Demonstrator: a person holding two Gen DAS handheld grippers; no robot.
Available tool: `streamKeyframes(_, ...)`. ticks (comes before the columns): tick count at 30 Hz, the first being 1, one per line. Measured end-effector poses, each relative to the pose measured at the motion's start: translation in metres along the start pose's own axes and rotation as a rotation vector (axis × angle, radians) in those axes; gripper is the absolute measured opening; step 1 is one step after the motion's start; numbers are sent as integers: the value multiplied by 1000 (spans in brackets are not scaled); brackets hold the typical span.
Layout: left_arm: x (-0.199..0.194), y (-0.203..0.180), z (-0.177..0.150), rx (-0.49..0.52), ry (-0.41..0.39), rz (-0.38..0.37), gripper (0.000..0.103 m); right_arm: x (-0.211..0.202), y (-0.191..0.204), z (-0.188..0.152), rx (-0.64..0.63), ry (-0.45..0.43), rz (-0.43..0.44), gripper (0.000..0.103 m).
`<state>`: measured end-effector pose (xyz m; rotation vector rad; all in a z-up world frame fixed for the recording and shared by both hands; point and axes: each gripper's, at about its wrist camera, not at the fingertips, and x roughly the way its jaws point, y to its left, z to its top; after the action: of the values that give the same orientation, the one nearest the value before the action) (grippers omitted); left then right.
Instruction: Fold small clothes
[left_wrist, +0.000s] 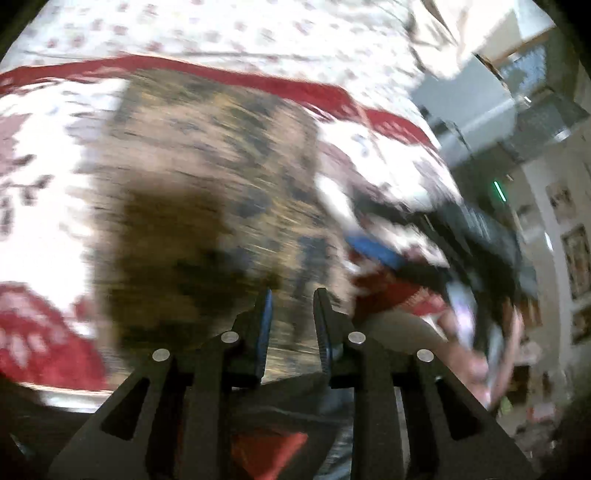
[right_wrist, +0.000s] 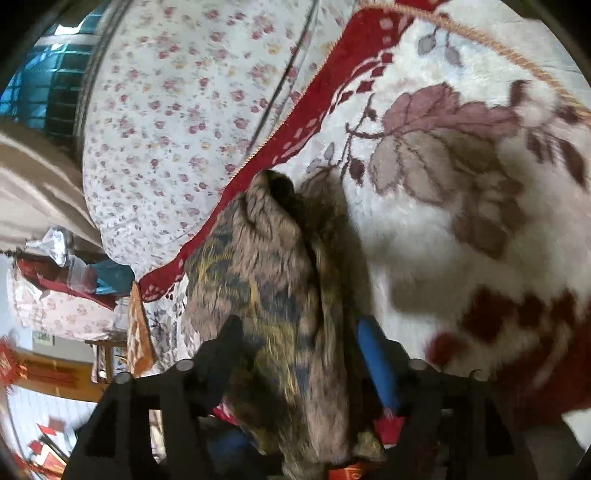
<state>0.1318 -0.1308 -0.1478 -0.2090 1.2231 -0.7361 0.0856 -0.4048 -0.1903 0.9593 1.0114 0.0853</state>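
Fuzzy brown patterned garment, doubled, lies on the white-and-red floral blanket; we judge it freshly laid. Right tongs wide astride it; left tongs narrowly parted, empty.

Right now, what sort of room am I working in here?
Most likely a bedroom in a home, with the work done on a bed. A plush floral blanket with a red border lies over a flowered quilt, the brown fuzzy garment rests on it, and framed pictures hang on a wall.
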Motion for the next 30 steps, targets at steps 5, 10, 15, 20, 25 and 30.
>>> streamKeyframes(5, -15, 42, 6, -63, -69, 149, 20, -2, 14, -53, -141, -63, -132, 57)
streamKeyframes(10, -11, 67, 4, -139, -74, 149, 20, -36, 60, -77, -342, -203, -60, 57)
streamKeyframes(15, -2, 81, 3, -175, -39, 163, 20, 22, 60, -89, -358, -4, -138, 57)
streamKeyframes(20, 6, 77, -1, -157, -32, 187, 24, 63, 56, -102, -432, 94, -358, 57)
streamKeyframes(25, 7, 74, -4, -133, -35, 218, 24, 54, 53, -106, -447, 60, -508, 17)
streamKeyframes(30, 5, 79, -7, -141, -35, 211, 24, 2, 22, -101, -270, -18, -414, 10)
